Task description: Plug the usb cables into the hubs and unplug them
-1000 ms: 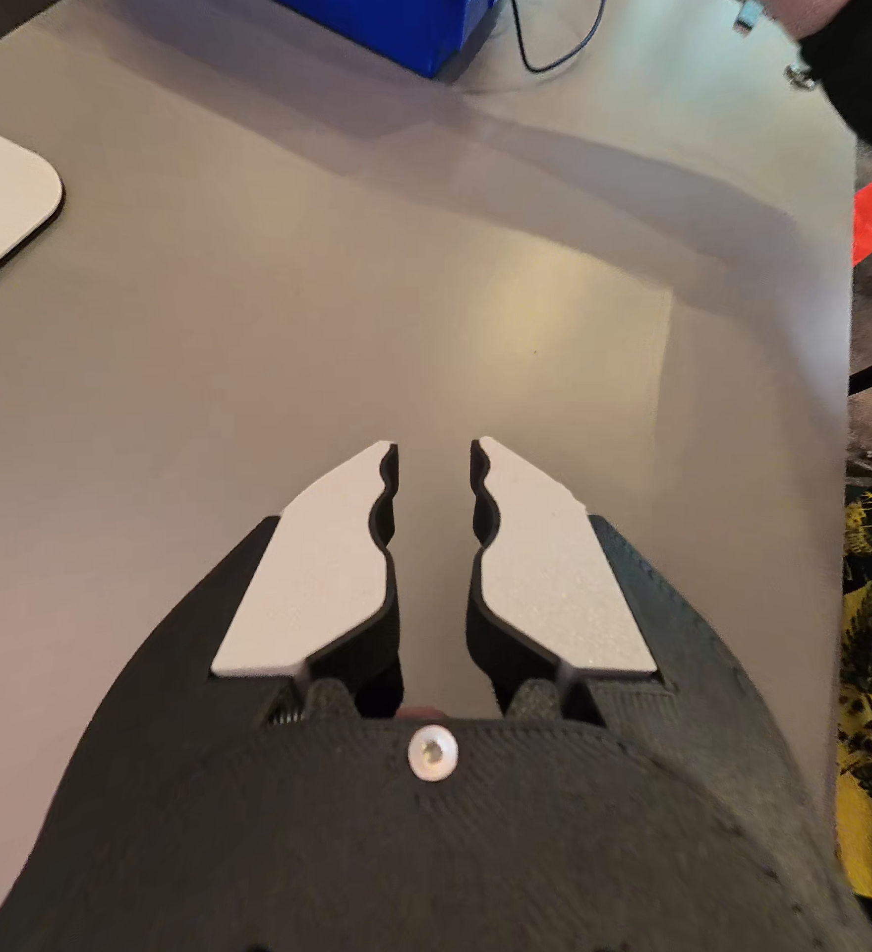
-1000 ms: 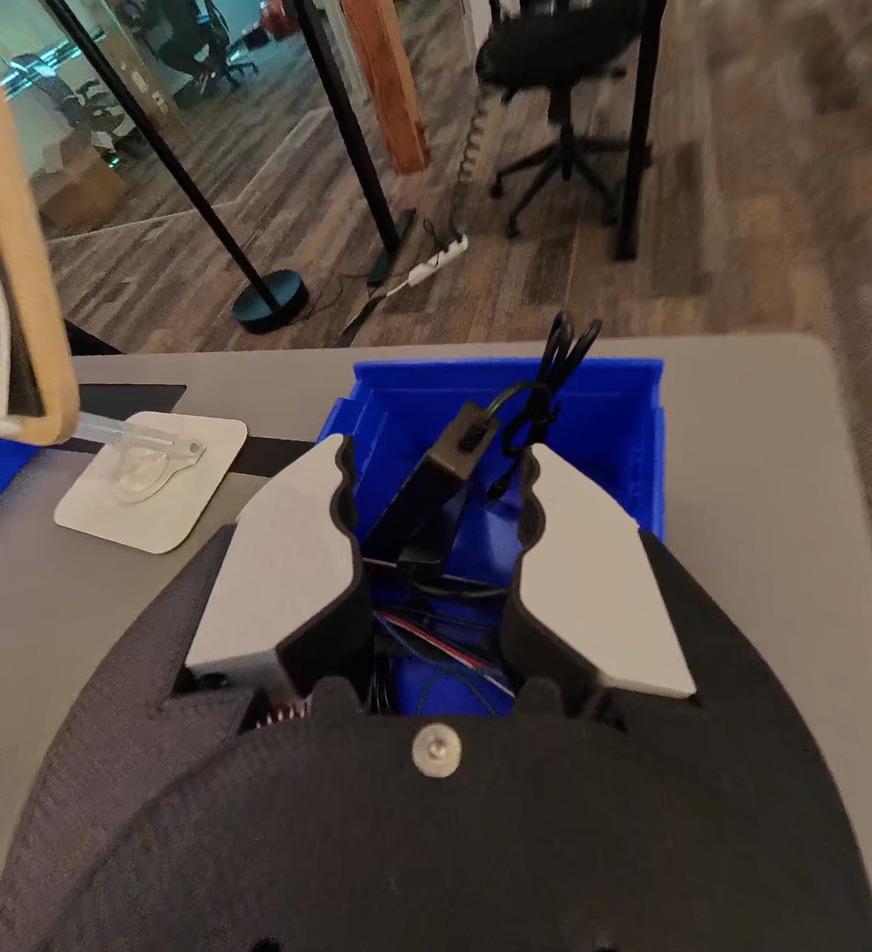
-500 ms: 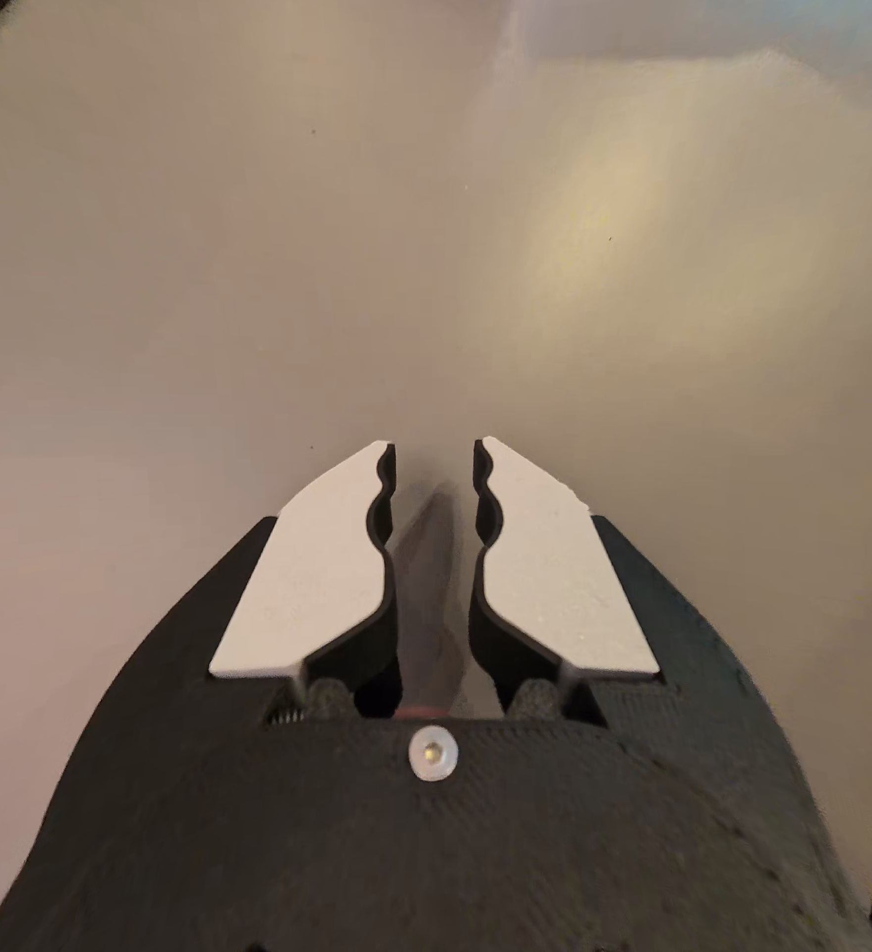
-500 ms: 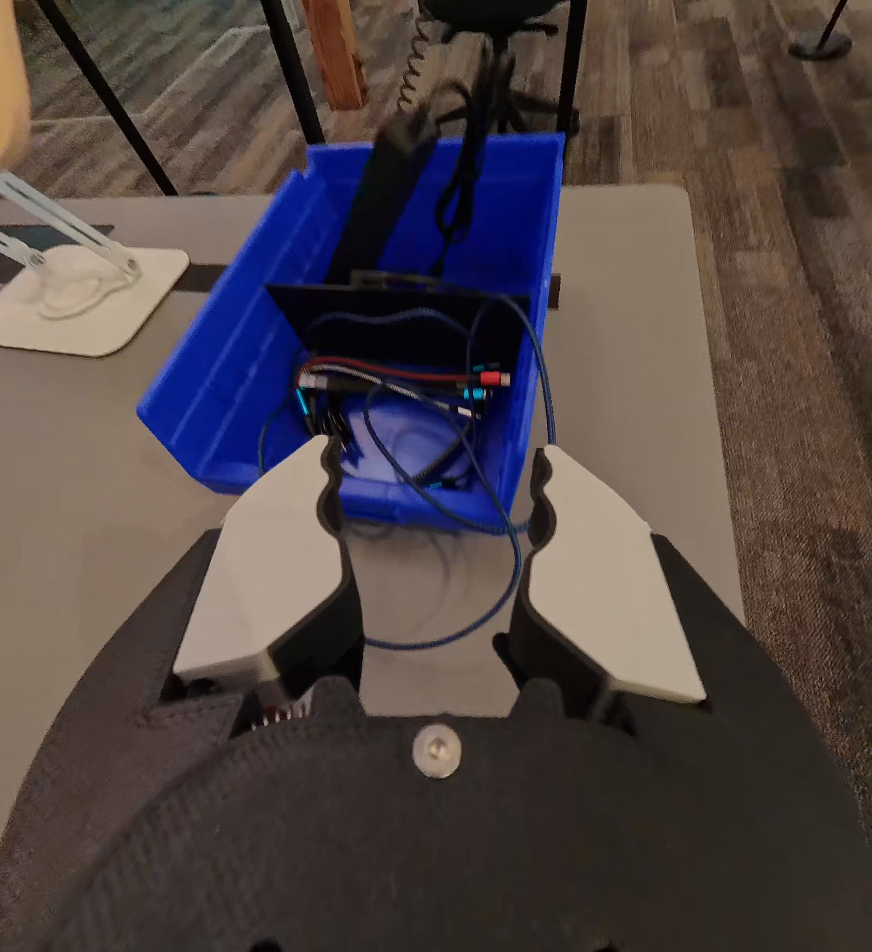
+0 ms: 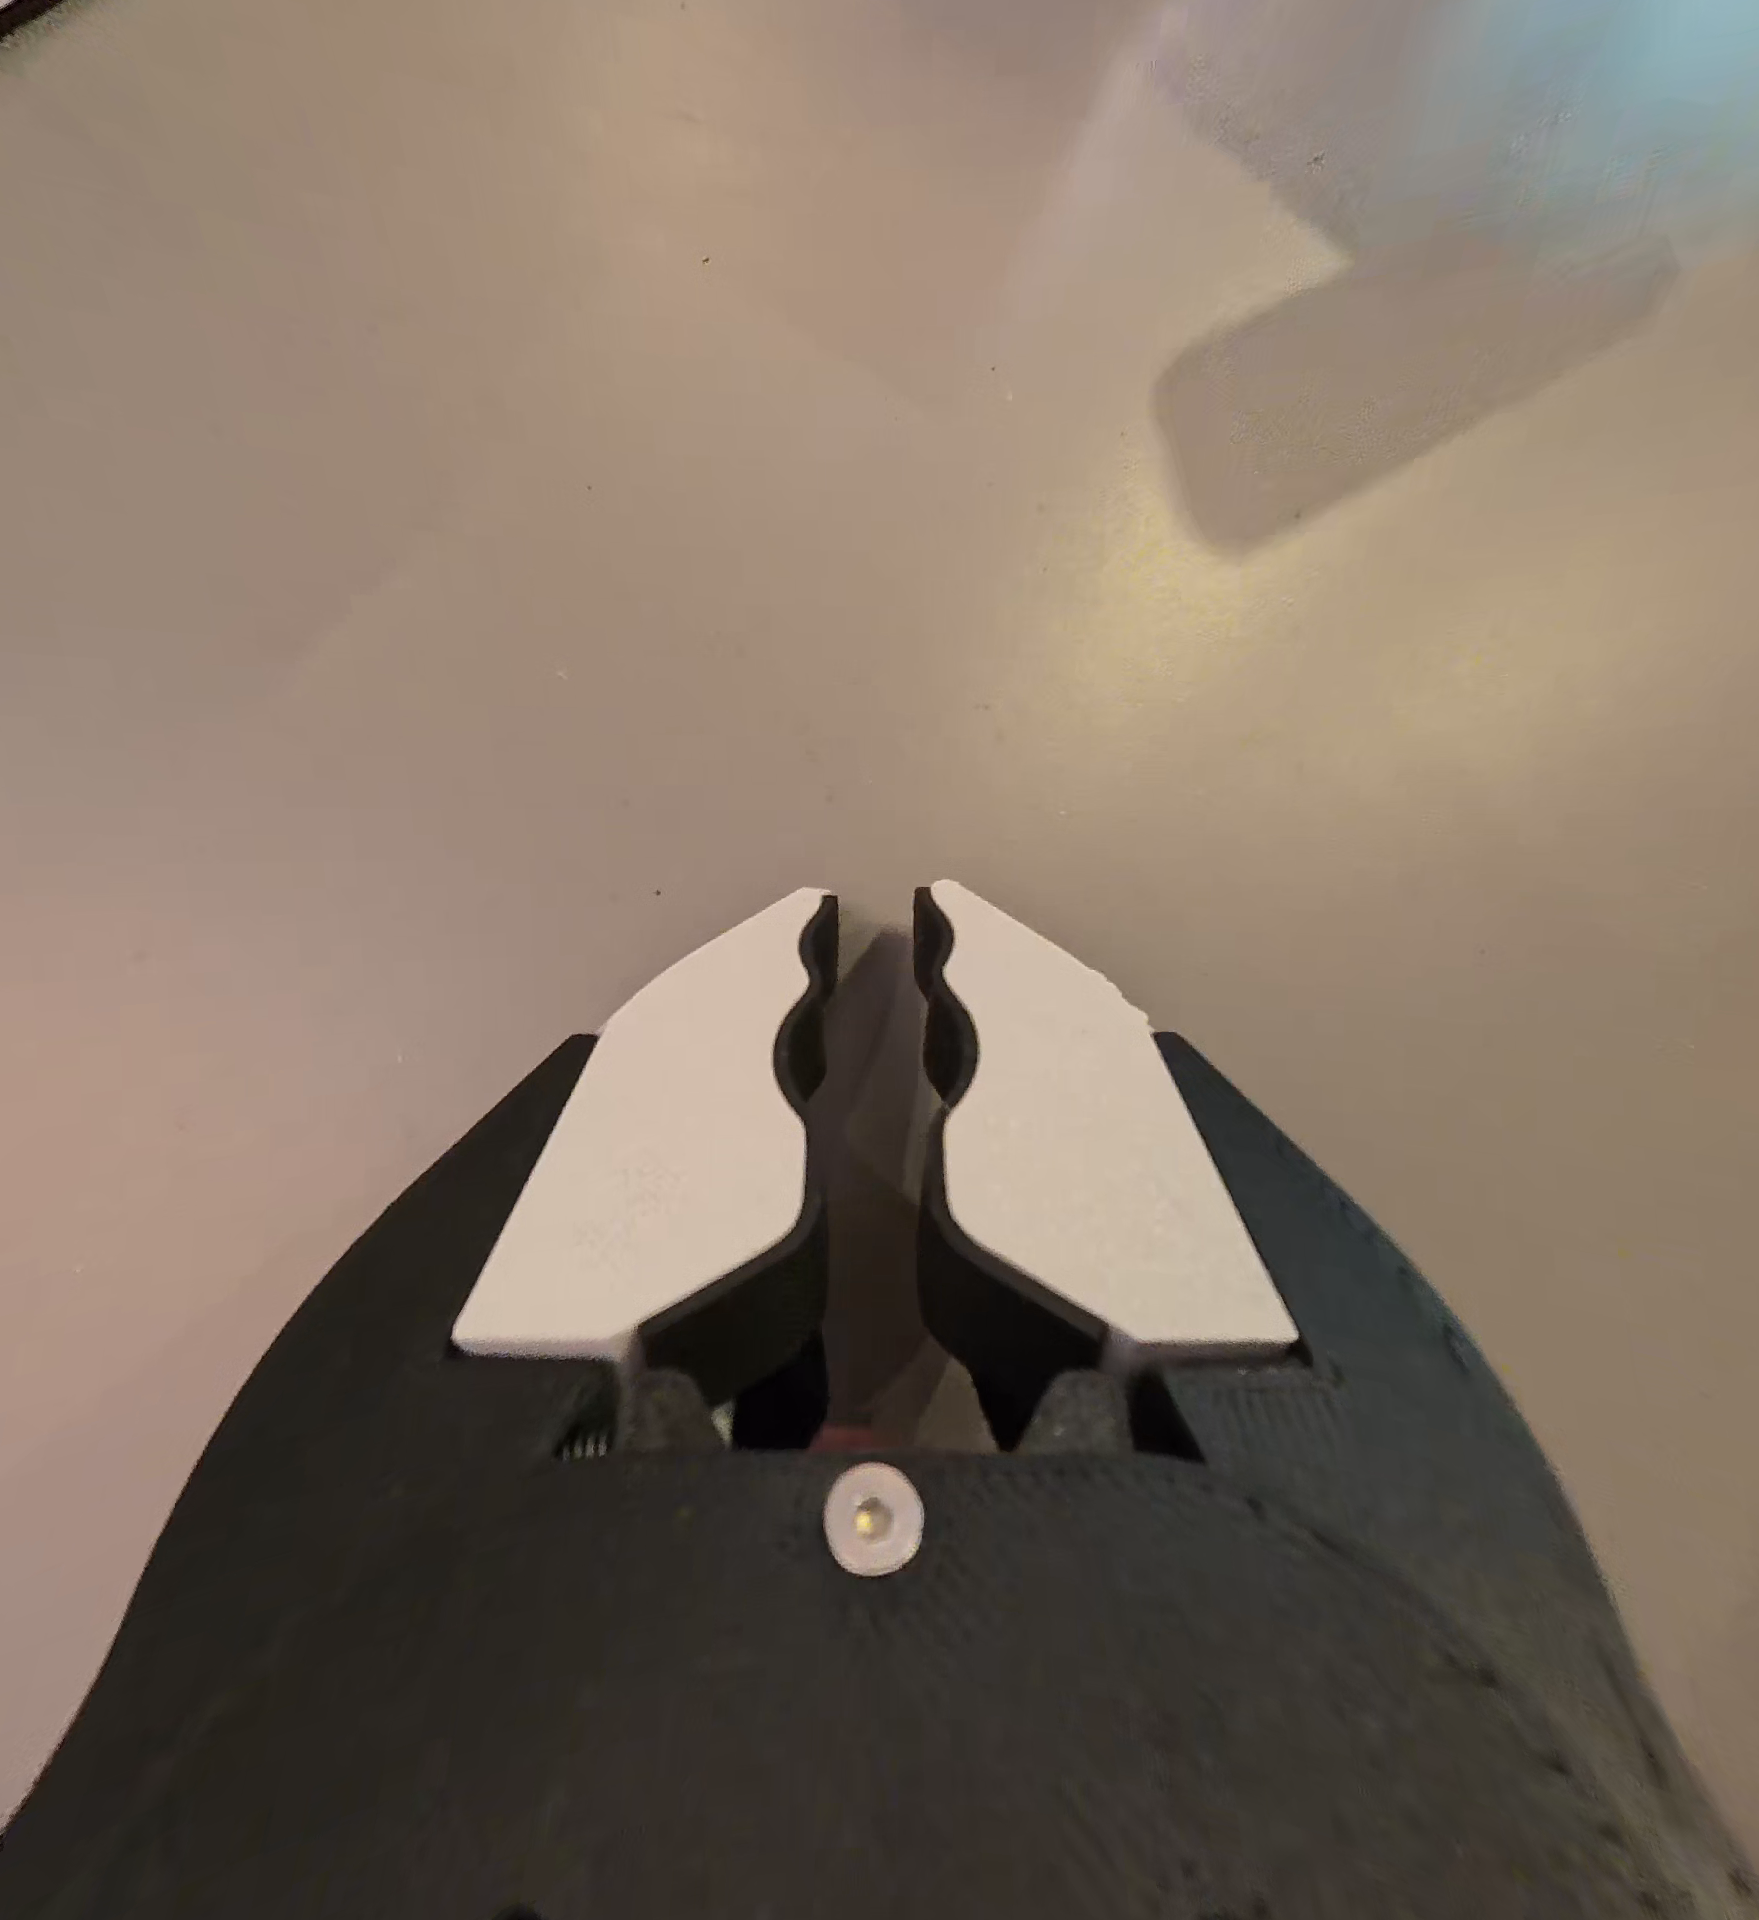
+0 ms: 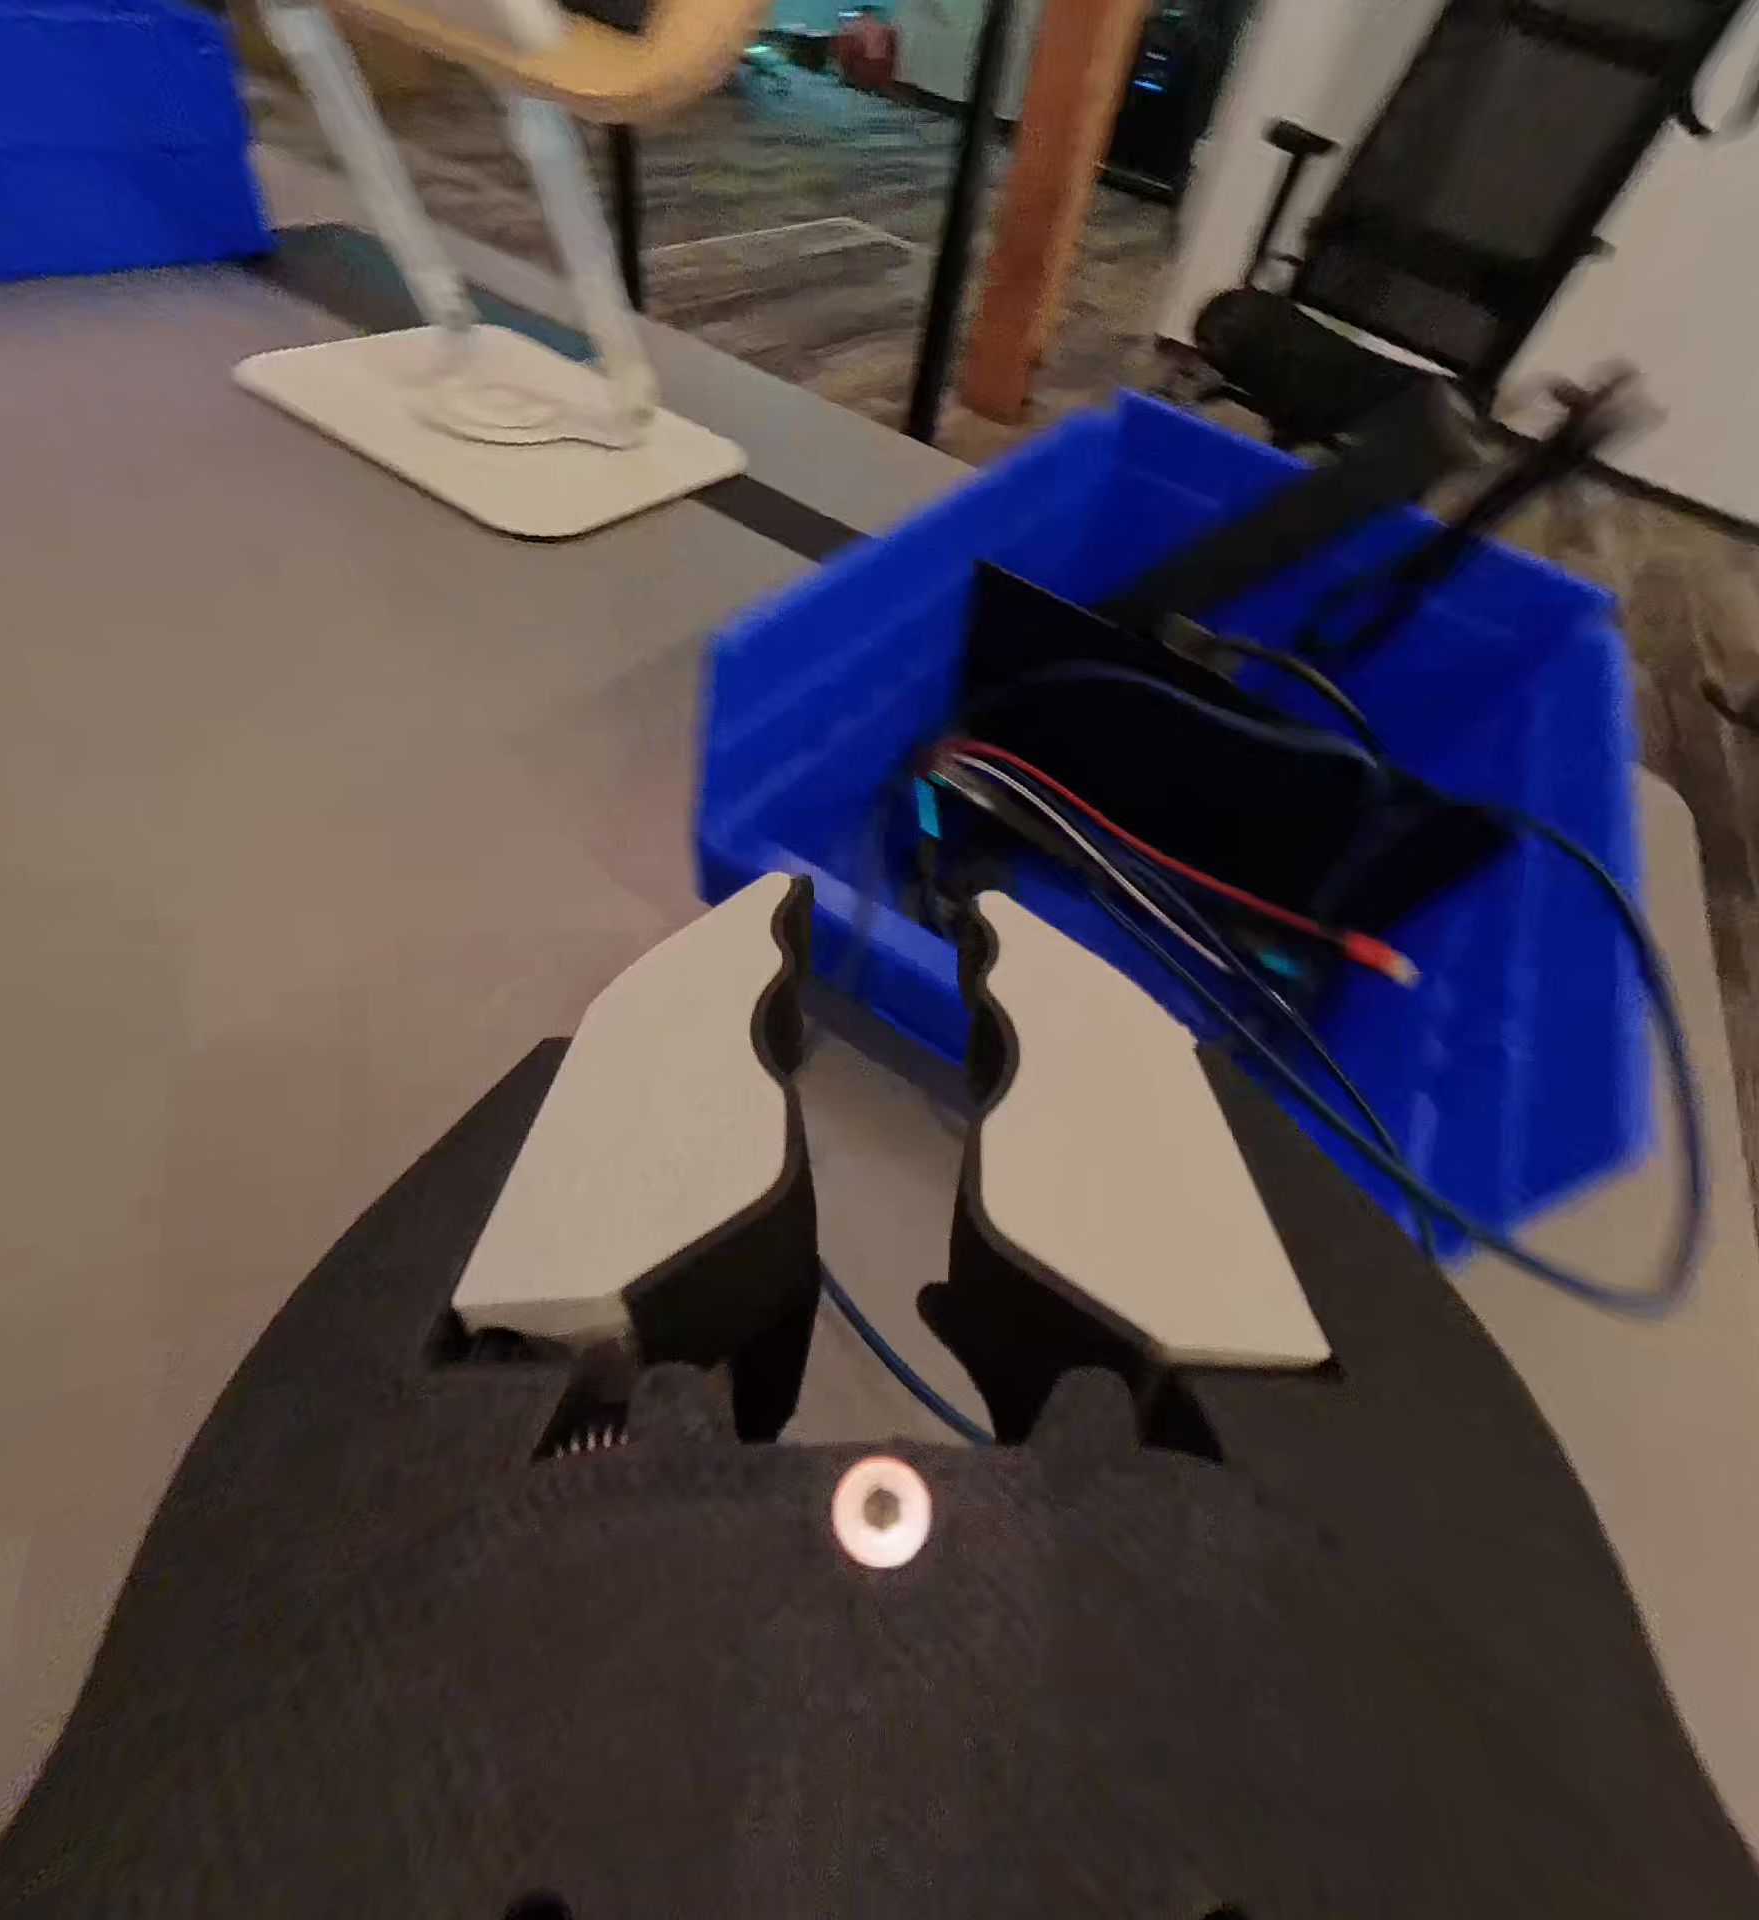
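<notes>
Nearby, blue bin [image 6: 833, 675] of cables [image 6: 1166, 852]

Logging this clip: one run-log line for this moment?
left gripper: open, empty | right gripper: open, empty | cables: in blue bin

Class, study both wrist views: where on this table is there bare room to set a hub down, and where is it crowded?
Bare grey table lies between the white stand base and the blue bin, and all around the left gripper. Crowded: the bin, and where its blue cable loops onto the table.
</notes>
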A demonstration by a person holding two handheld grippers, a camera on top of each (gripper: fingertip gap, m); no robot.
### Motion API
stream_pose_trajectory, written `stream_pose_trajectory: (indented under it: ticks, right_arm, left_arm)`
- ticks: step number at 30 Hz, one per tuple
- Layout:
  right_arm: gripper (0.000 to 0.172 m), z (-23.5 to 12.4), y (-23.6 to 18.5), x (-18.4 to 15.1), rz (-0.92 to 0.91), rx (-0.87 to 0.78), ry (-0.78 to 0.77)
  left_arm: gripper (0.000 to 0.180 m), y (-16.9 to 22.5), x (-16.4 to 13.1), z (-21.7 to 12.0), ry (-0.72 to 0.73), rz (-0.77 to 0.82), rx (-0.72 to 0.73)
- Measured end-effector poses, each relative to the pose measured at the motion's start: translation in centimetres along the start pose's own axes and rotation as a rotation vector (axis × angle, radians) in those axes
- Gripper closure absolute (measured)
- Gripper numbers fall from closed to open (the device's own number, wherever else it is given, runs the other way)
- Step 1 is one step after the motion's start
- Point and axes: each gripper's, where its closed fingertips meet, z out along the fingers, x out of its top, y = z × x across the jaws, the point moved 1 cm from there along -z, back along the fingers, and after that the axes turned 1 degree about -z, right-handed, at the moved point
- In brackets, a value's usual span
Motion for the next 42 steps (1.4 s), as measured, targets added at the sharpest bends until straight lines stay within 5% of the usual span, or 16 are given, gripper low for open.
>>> stream_pose_trajectory:
  ticks: [7,13,19,42]
  right_arm:
    - [0.106,8.1,-12.8,5.2,-0.144,0.272,-0.136]
    - [0.078,15.6,-17.6,4.0,-0.198,0.364,-0.294]
    - [0.069,18.6,-20.0,0.6,-0.150,0.423,-0.350]
    - [0.074,18.5,-20.9,0.1,-0.107,0.514,-0.381]
  left_arm:
    - [0.114,-2.7,1.6,-0.4,0.086,-0.063,0.167]
    - [0.080,-5.4,3.7,-0.1,0.103,-0.066,0.323]
    - [0.079,-6.6,2.8,1.7,-0.012,-0.083,0.341]
    - [0.079,-6.5,2.9,2.1,-0.019,-0.087,0.310]
